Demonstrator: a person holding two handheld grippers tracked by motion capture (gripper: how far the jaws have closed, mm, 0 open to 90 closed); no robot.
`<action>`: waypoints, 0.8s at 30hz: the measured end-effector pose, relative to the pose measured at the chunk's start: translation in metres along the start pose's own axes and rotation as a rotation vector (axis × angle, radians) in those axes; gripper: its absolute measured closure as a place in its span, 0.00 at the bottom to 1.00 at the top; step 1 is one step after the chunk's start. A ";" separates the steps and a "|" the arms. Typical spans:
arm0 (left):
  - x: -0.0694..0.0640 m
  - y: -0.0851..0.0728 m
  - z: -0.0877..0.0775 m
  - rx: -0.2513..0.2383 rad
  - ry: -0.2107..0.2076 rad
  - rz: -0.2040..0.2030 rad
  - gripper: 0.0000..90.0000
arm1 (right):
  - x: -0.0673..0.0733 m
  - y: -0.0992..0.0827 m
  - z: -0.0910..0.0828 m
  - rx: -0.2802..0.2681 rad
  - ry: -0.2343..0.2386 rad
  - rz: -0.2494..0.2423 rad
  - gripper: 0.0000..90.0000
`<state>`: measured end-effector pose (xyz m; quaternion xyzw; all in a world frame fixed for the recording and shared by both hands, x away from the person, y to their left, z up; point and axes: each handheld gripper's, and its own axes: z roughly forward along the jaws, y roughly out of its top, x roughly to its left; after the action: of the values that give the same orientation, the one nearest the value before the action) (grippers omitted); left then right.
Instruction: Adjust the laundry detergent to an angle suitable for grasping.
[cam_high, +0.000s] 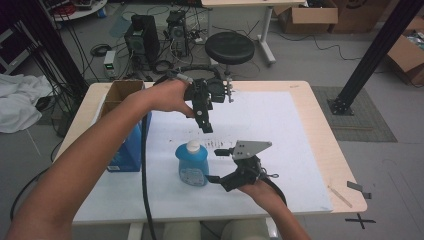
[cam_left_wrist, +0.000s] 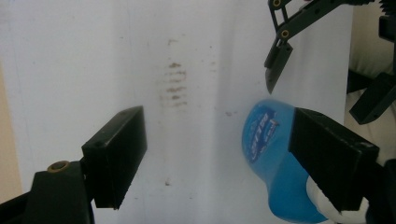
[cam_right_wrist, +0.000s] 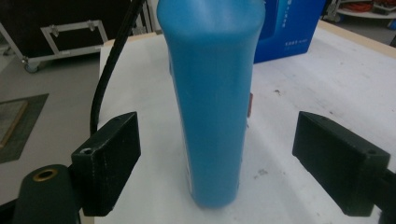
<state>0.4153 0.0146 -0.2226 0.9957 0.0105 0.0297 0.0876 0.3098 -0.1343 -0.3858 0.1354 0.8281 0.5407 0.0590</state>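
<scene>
Both claws stand spread with nothing pinched. Black jaws of the right gripper (cam_high: 218, 165) flank the squat blue plastic bottle with a white cap (cam_high: 193, 163) from its right side; in the right gripper view the bottle (cam_right_wrist: 212, 93) rises smooth and glossy between the two square black pads, clear space on either side. From above, the left gripper (cam_high: 204, 125) hangs over the bottle, pointing down, its jaws wide apart; in the left gripper view the bottle (cam_left_wrist: 275, 163) lies beside the right-hand pad, its printed label facing the camera, and the tip of the right gripper (cam_left_wrist: 275, 70) reaches in from the top.

Upright, the bottle stands on the white sheet (cam_high: 280, 125) covering the pale wooden tabletop (cam_high: 325, 145), slightly left of the middle and toward the near edge. A blue carton (cam_high: 127, 150) stands just to its left, near the left edge of the sheet, with an open brown cardboard box (cam_high: 120, 92) behind it at the far left corner. Dark smudges (cam_high: 215, 145) mark the sheet behind the bottle. One thick black cable (cam_high: 145, 180) trails from the left gripper down across the near edge, passing between carton and bottle. A grey three-cornered plate (cam_high: 250, 149) tops the right gripper. Beyond the far edge stands a round black stool (cam_high: 229, 47).
</scene>
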 end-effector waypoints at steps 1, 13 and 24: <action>0.000 0.000 0.000 0.000 -0.001 -0.001 0.22 | 0.000 0.000 0.004 -0.012 0.000 0.001 0.16; -0.001 -0.001 -0.002 -0.004 0.003 -0.003 0.22 | 0.001 0.002 0.027 -0.042 -0.001 -0.002 0.16; -0.001 -0.002 -0.003 -0.006 0.004 -0.004 0.22 | 0.001 0.005 0.045 -0.048 -0.008 -0.003 0.16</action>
<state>0.4138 0.0172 -0.2205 0.9953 0.0127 0.0317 0.0906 0.3208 -0.0927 -0.3995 0.1348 0.8148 0.5600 0.0662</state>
